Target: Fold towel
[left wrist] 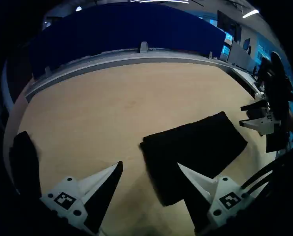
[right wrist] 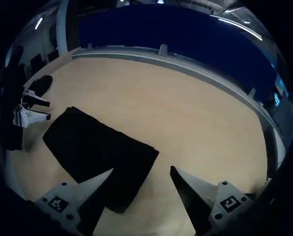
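A black towel (left wrist: pixel 193 151) lies folded flat on the light wooden table (left wrist: pixel 119 102). In the left gripper view my left gripper (left wrist: pixel 149 166) hovers open over the towel's near left corner, with nothing between its fingers. My right gripper (left wrist: pixel 253 114) shows farther off at the right, past the towel's far end, open. In the right gripper view the towel (right wrist: pixel 97 151) lies at the lower left, and my right gripper (right wrist: pixel 142 170) stands open above its near edge. The left gripper (right wrist: pixel 42 109) is seen at the far left beside the towel's other end.
A second dark cloth (left wrist: pixel 24 163) lies at the table's left edge, also seen as a dark cloth (right wrist: pixel 42 84) in the right gripper view. A blue partition (left wrist: pixel 123 27) stands behind a grey rail along the table's back edge. Office desks with screens (left wrist: pixel 241 43) lie beyond.
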Demonstrator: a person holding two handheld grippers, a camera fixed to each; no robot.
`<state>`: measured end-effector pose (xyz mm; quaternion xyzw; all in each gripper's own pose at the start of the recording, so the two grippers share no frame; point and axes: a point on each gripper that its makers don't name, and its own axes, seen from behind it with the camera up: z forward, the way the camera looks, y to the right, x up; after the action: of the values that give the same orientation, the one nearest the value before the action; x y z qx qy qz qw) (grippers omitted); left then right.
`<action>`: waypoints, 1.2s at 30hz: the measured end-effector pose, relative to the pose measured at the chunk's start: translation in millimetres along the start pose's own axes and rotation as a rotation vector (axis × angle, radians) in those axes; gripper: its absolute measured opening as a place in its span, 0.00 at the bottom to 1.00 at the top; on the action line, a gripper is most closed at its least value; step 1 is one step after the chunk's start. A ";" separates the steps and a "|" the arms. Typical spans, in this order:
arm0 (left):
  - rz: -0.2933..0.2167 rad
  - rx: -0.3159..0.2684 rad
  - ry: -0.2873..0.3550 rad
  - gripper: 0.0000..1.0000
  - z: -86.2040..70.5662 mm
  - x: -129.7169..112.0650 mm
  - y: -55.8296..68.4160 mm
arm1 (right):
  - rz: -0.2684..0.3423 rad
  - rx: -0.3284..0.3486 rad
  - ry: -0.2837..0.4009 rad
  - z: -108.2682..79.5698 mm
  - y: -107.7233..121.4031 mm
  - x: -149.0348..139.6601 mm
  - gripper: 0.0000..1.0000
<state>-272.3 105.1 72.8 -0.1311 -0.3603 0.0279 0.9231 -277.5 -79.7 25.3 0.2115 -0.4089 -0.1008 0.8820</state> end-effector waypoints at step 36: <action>-0.200 0.120 0.019 0.92 -122.0 -85.2 3.0 | -0.165 0.204 -0.094 -37.3 -46.6 -76.5 0.78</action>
<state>-253.0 68.5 -70.1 -0.0392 -0.3606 -0.0442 0.9308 -298.6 -83.5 -69.3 0.3280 -0.4391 -0.1406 0.8245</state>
